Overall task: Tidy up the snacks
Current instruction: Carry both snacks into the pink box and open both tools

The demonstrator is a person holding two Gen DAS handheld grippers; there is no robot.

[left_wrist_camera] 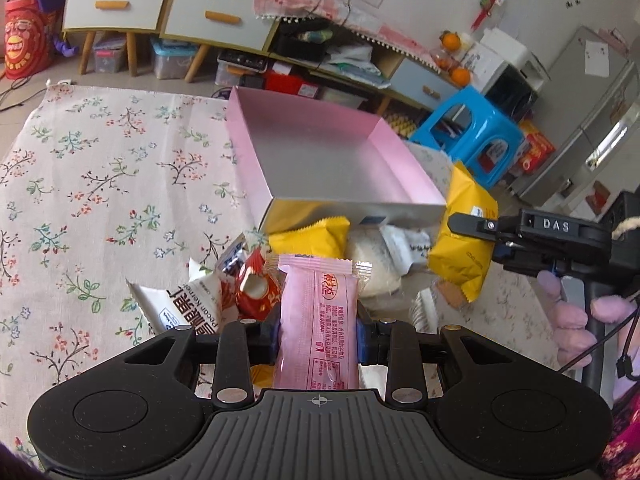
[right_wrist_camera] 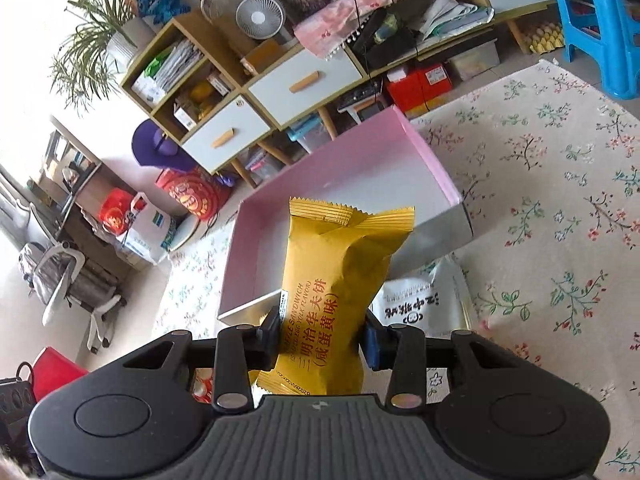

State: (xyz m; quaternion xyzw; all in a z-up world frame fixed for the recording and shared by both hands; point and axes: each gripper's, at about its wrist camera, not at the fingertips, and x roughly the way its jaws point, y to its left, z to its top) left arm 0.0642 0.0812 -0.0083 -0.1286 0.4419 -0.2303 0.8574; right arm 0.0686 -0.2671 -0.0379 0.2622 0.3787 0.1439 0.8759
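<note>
My left gripper (left_wrist_camera: 318, 334) is shut on a pink snack packet (left_wrist_camera: 320, 320), held upright above a heap of snacks. In that heap lie a yellow packet (left_wrist_camera: 310, 236), a white pecan packet (left_wrist_camera: 180, 308), a red-wrapped sweet (left_wrist_camera: 256, 290) and a pale packet (left_wrist_camera: 374, 264). My right gripper (right_wrist_camera: 322, 336) is shut on a yellow sandwich-wafer packet (right_wrist_camera: 340, 272), lifted in front of the empty pink box (right_wrist_camera: 360, 160). The left wrist view shows that right gripper (left_wrist_camera: 464, 226) with its yellow packet (left_wrist_camera: 466, 236) at the pink box's (left_wrist_camera: 320, 152) near right corner.
A floral cloth (left_wrist_camera: 100, 200) covers the table. A white packet (right_wrist_camera: 424, 300) lies under the box's near edge. A blue stool (left_wrist_camera: 476, 136) stands beyond the table, and low cabinets (left_wrist_camera: 168, 12) line the wall. A gloved hand (left_wrist_camera: 568, 320) holds the right gripper's handle.
</note>
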